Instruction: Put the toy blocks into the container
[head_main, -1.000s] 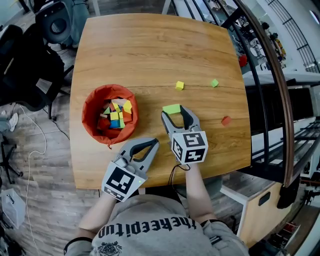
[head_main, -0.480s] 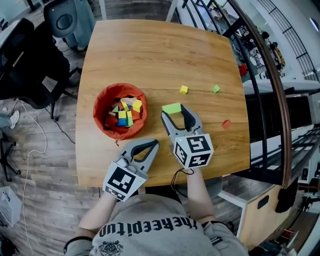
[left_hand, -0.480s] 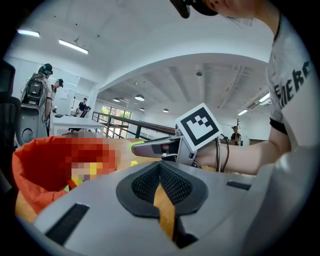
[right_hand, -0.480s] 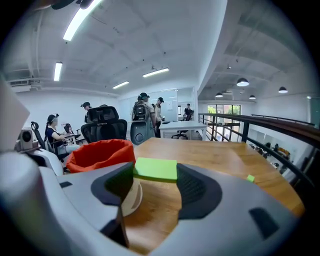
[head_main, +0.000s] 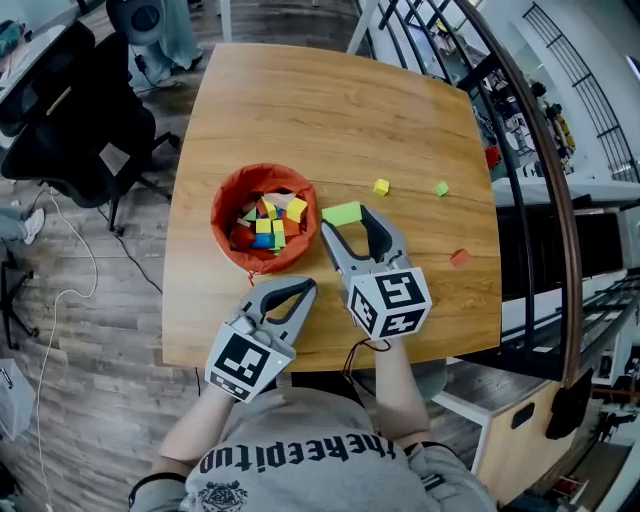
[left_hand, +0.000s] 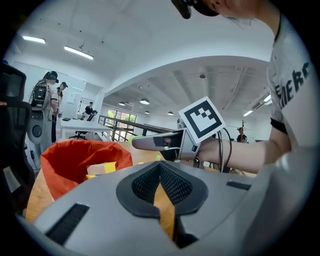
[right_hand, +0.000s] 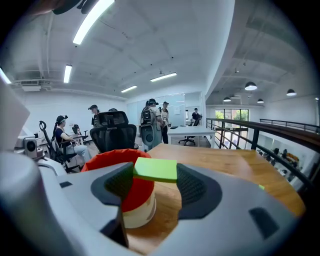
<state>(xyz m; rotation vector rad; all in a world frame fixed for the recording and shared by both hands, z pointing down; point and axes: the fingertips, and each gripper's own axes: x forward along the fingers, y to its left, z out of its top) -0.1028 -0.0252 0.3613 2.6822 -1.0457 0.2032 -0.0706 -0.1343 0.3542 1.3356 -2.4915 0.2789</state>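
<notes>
The right tongs (head_main: 346, 224) gripped a flat green block (head_main: 342, 213), a red fabric container (head_main: 222, 205) just to their left. The left tongs (head_main: 304, 287) were together, empty.

**Surface Finish Findings**

The table (head_main: 330, 120) is showing smooth wood grain with a soft sheen. The container (head_main: 221, 212), centre-left, is presenting as crumpled matt orange cloth. The left gripper (head_main: 300, 288) and right gripper (head_main: 347, 222) are reading as matt grey plastic, with finely textured black pads (right_hand: 192, 187).
</notes>
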